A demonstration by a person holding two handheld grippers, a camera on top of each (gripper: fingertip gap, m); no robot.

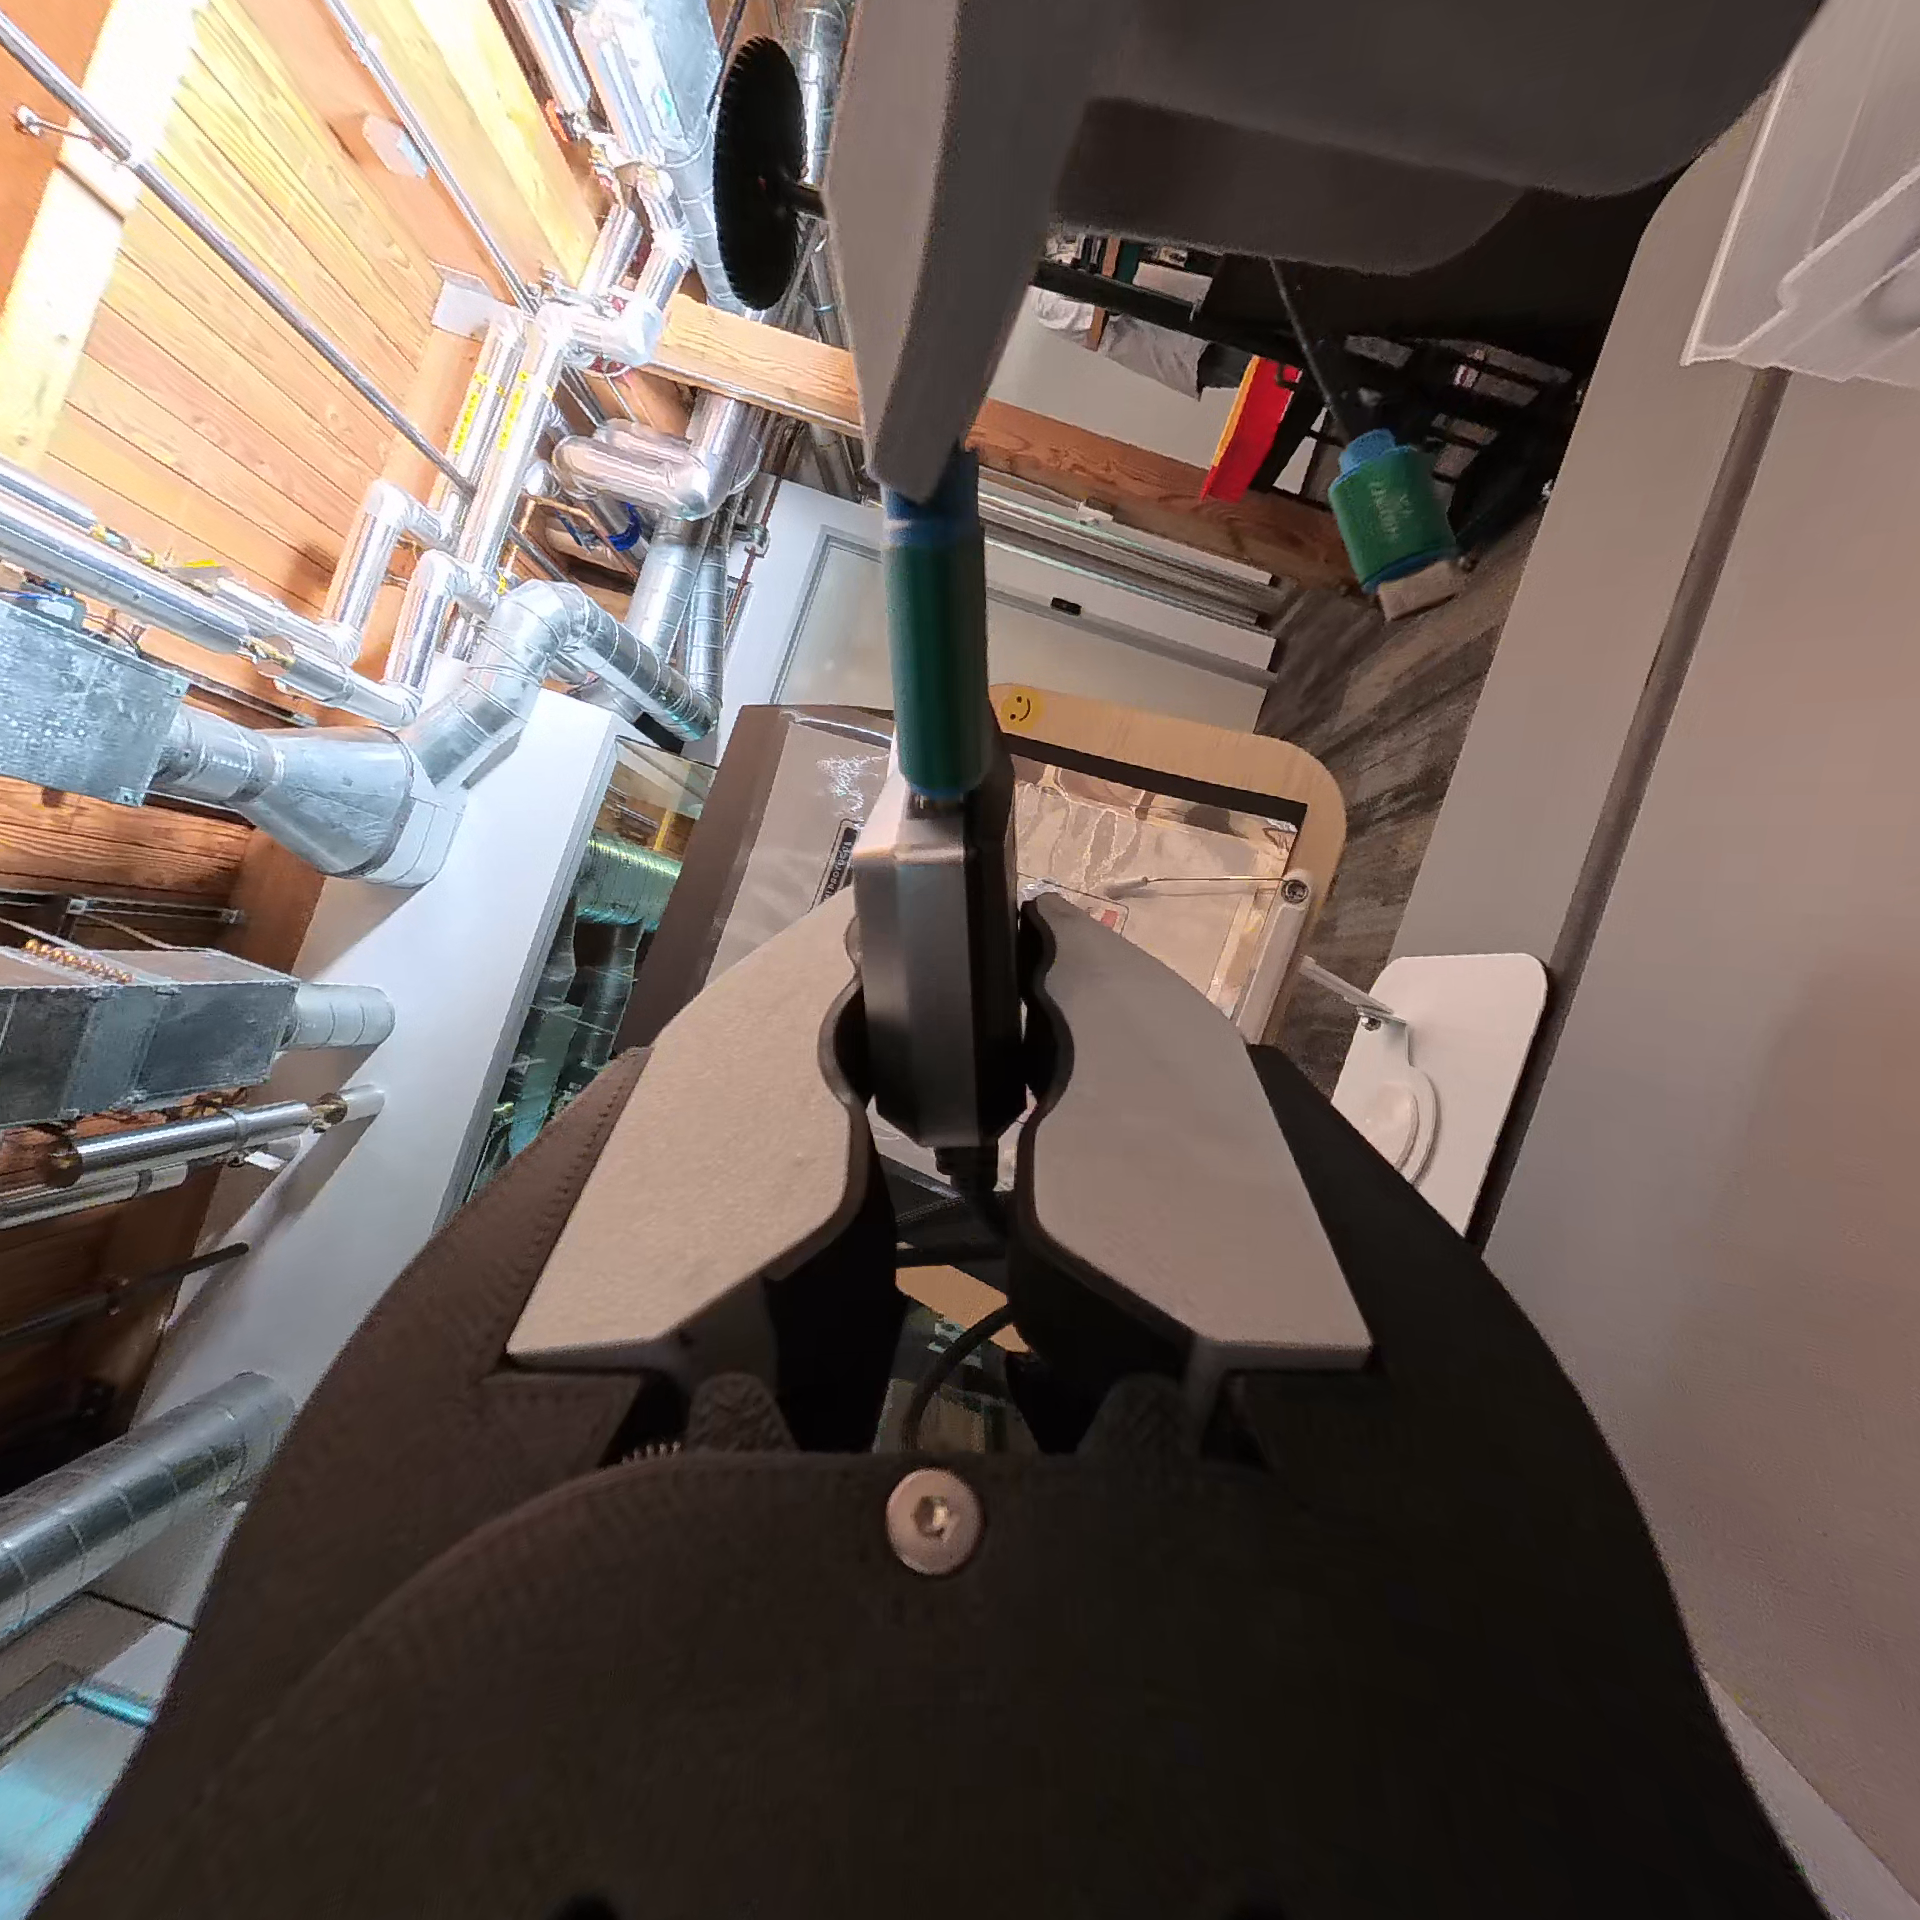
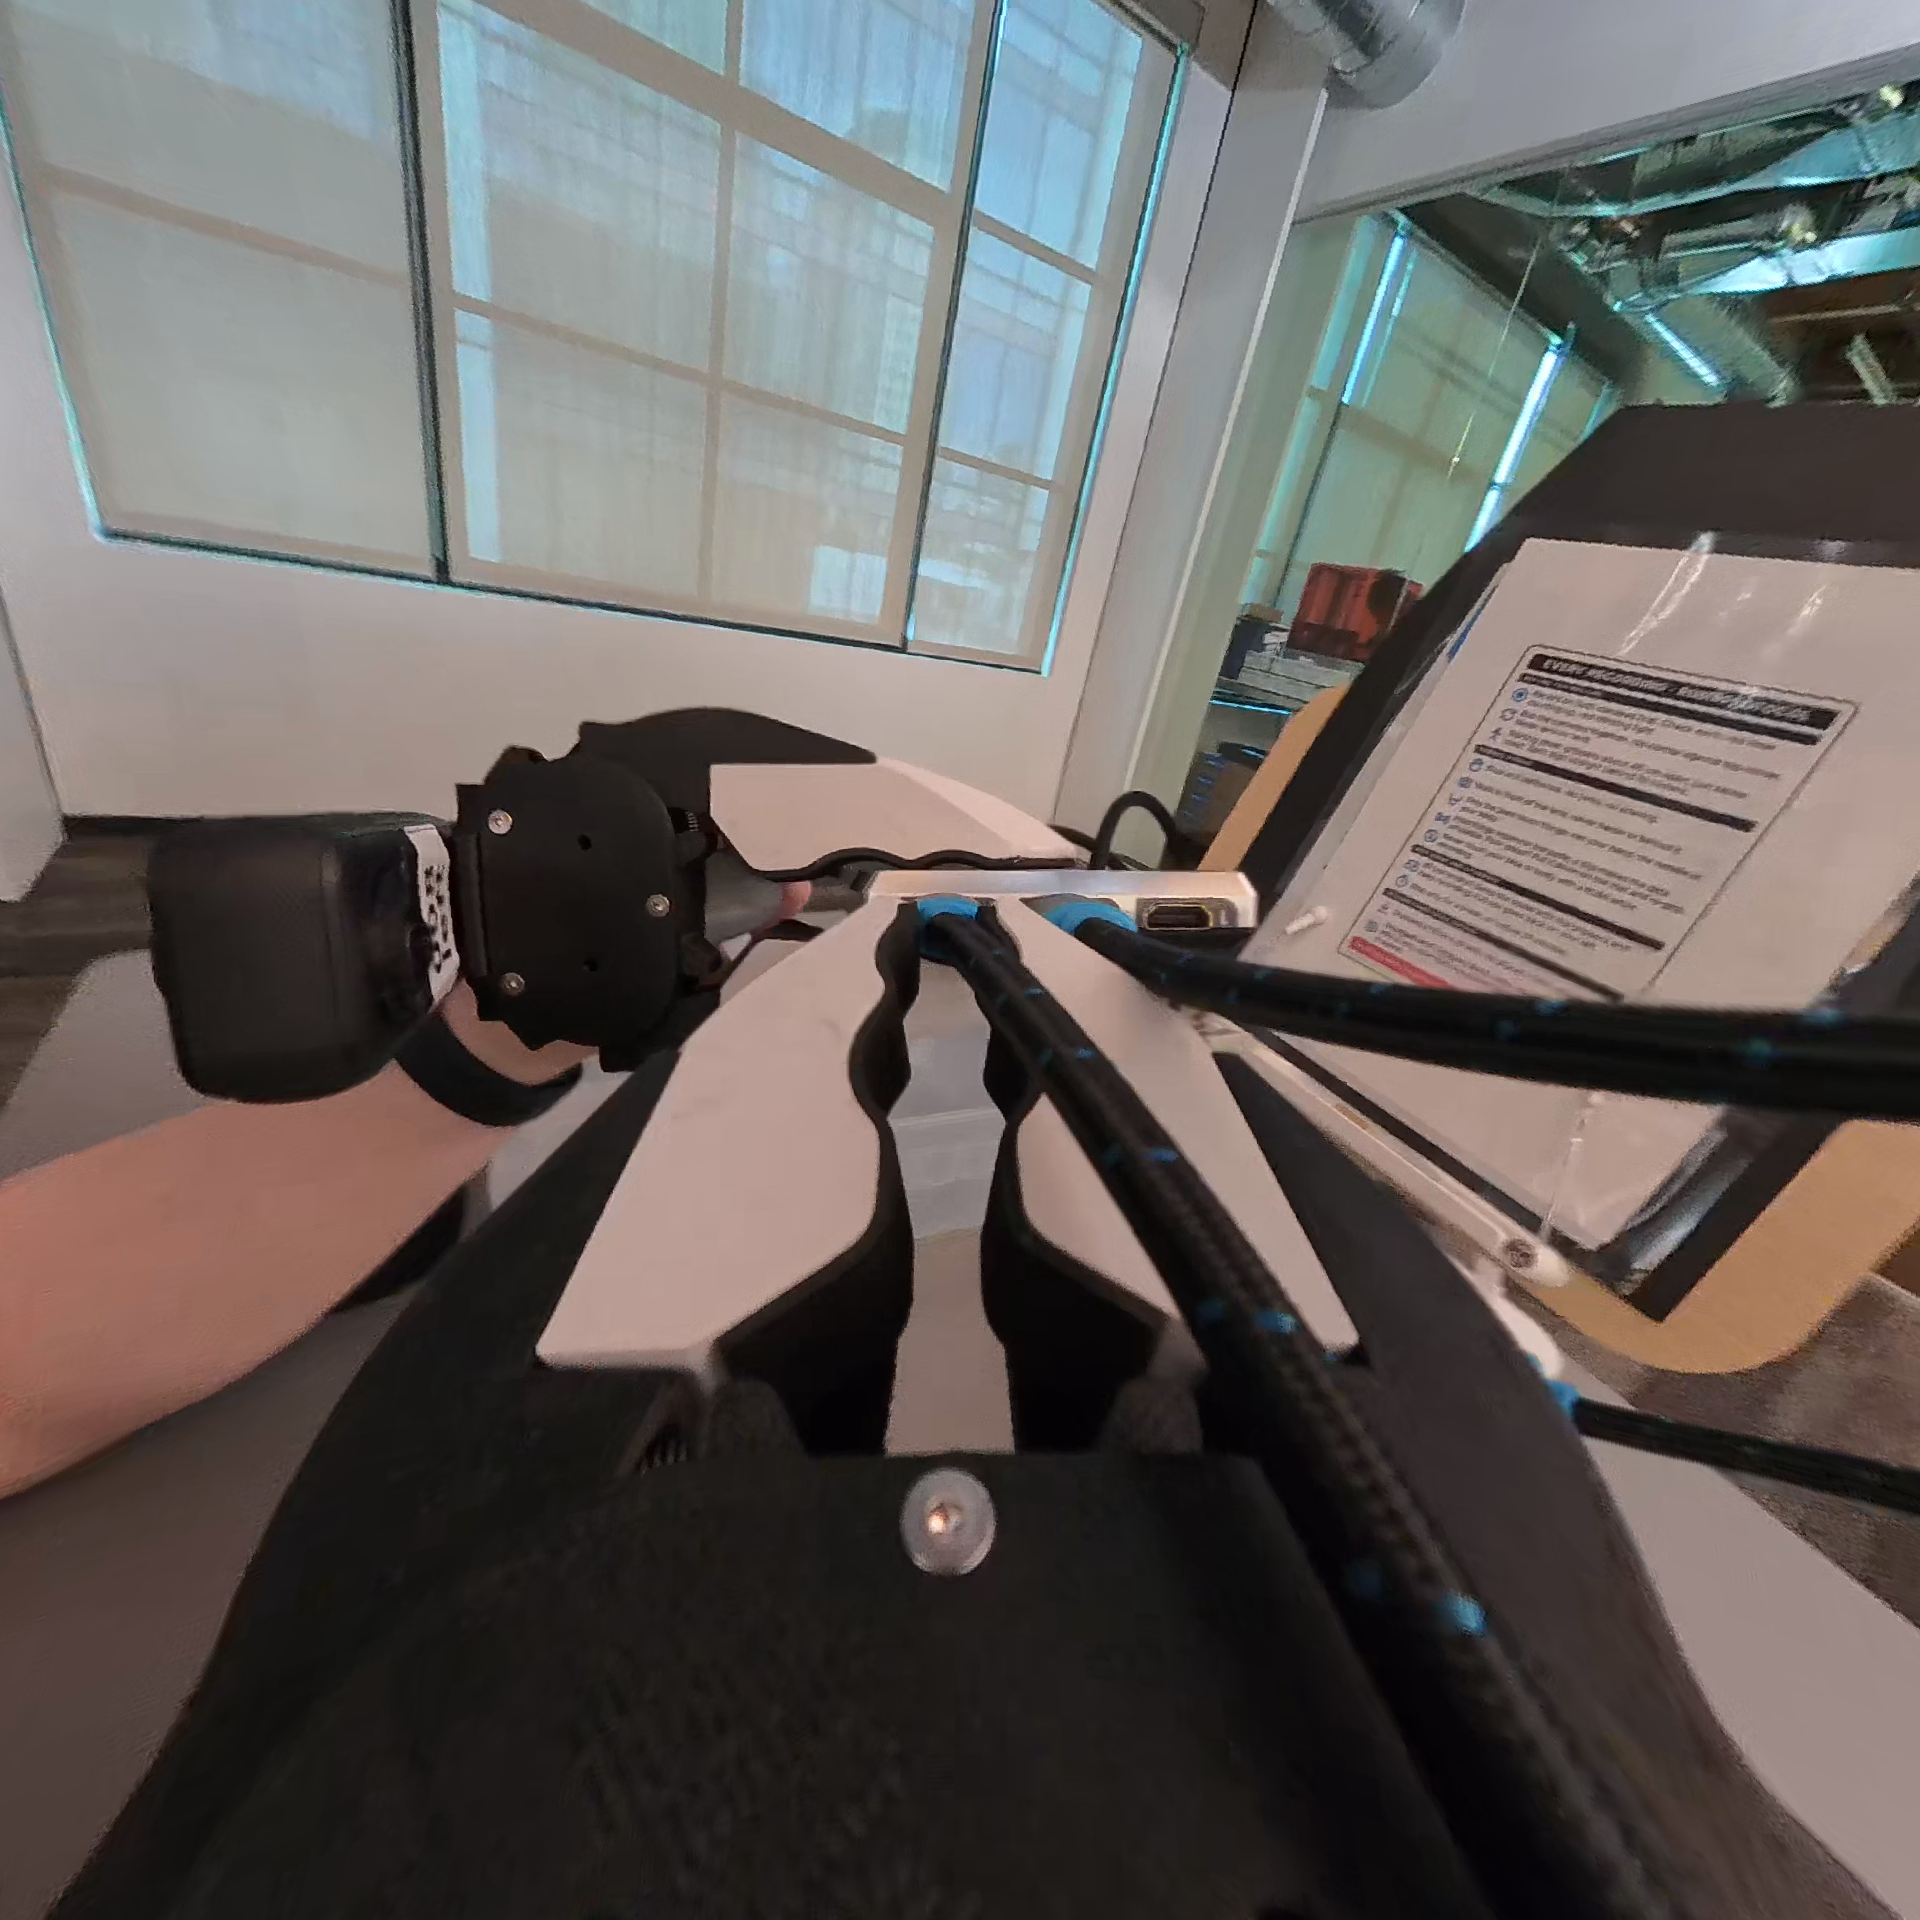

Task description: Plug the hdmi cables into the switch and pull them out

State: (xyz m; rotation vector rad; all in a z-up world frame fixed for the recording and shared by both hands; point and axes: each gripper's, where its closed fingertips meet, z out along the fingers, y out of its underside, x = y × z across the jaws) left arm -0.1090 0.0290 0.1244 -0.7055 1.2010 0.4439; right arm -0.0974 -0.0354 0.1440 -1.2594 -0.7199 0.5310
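- Switch (image 1: 925, 997), a slim grey box, was clamped between the fingers of the left gripper (image 1: 940, 1023) and held off the table (image 2: 1766, 1704).
- Left gripper's jaws were closed on the switch's body, one on each flat side.
- Right gripper (image 2: 940, 935) had its tips at the switch's port edge, pinched on the blue-collared plug (image 2: 945, 914) of a braided black cable (image 2: 1195, 1247); that plug sat in the switch.
- Second cable (image 2: 1455, 1023), with the same blue collar, was plugged in just right of the first and ran off to the right.
- One port (image 2: 1179, 916) right of both plugs stood free.
- Thin black lead (image 2: 935, 860) left the switch's far side.
- Sheet (image 2: 1579, 831) in a clear stand stood right of the switch.
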